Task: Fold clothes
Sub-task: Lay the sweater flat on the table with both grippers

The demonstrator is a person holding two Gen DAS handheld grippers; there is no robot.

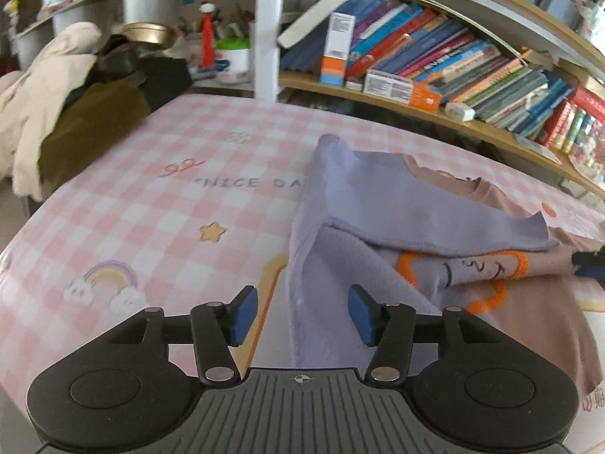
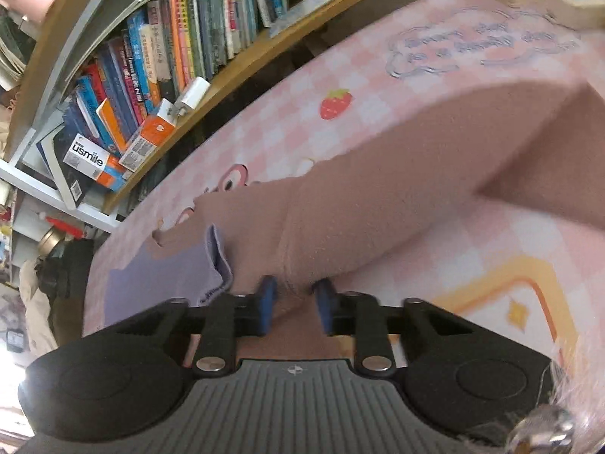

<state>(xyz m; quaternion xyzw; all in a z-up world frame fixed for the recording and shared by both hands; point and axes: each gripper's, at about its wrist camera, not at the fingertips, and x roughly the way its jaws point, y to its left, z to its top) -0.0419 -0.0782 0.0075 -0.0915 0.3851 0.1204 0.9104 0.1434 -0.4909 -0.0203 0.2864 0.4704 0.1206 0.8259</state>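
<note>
I read "NICE DA" on the pink checked counter cover (image 1: pixel 242 181), the rest hidden under the lilac garment (image 1: pixel 378 196). A shelved box (image 2: pixel 89 159) says "usmile".

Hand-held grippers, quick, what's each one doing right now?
Left hand-held gripper: open, holding nothing.
Right hand-held gripper: shut on the soft brown and lilac shirt.

The garment (image 1: pixel 382 204) is soft matt cloth with a fleecy nap, lilac on one face and dusty pink on the other. The tablecloth (image 1: pixel 159 189) is smooth, faintly glossy printed sheet. The left gripper (image 1: pixel 302 312) has matt black plastic arms, blue rubbery pads (image 1: pixel 244 314) and bright metal pivot pins.
</note>
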